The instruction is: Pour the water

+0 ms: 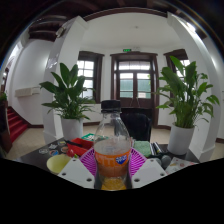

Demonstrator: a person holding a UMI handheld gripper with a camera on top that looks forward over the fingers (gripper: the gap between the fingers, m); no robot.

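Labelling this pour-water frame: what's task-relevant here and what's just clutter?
Job:
- bottle, orange liquid low inside, dark cap on, between the gripper fingers

Lying about:
- two potted plants
- red item
- yellow bowl
- table

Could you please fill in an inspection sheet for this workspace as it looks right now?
Surface: a table ahead of the gripper, only partly seen.
Job's things: a clear plastic bottle with a dark cap, orange liquid low inside, upright between the fingers.
Clutter: small red, green and yellow items beside the bottle; kinds unclear.
Grippers: gripper with pink pads against both sides of the bottle.
Cables: nothing seen.
Surroundings: two potted plants, a dark-framed door and windows beyond.
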